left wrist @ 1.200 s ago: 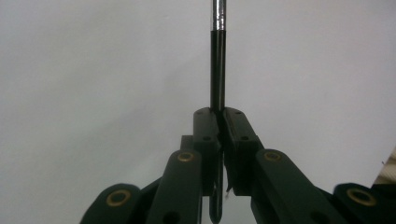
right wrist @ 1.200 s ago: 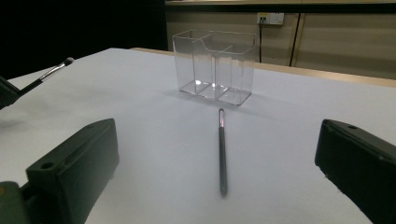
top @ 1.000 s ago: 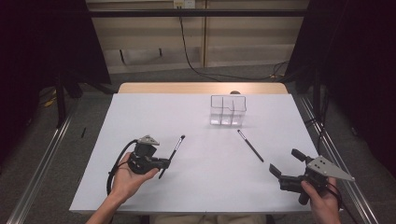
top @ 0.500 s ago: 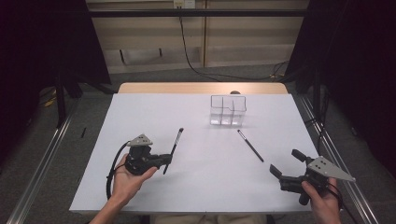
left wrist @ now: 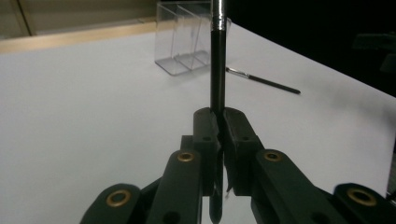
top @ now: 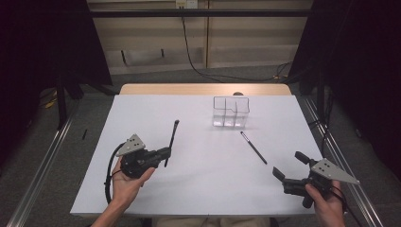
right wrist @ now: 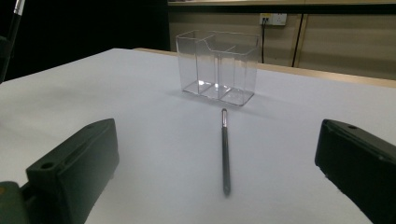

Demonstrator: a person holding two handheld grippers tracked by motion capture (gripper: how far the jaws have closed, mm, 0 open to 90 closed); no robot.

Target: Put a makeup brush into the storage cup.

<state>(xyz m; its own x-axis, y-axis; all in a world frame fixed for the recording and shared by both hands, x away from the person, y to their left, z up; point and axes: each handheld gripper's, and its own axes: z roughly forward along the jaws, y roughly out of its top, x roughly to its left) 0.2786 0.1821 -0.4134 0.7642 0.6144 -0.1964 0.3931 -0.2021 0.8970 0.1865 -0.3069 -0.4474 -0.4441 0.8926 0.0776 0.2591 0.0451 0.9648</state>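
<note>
No brand name, label or writing can be read on anything here.

A person sits at a table covered with a white sheet (top: 198, 189), holding a black two-jaw gripper in each hand. The left hand (top: 124, 182) lies palm up on the near left part of the sheet, cradling the left gripper (top: 166, 152), which lies roughly level and aims to the right. Its jaws are clamped tight on the lower end of a slim black brush with a silver metal band (top: 171, 141). In the left gripper view the brush handle (left wrist: 217, 74) stands straight up out of the pinched jaw tips, with the silver band at the top edge.

The right hand (top: 326, 205) rests at the near right corner of the table. The right gripper (top: 289, 166) aims up and to the left with its jaws spread wide and nothing between them.

A second slim black brush (top: 253, 148) lies flat on the sheet, ahead of the right gripper and apart from it. In the right gripper view it (right wrist: 225, 151) lies between the two spread jaws, farther off, with its banded tip toward a clear plastic organiser box with three compartments (right wrist: 217, 67). That box (top: 231, 112) stands upright at the far middle of the table, near the lying brush's tip.
</note>
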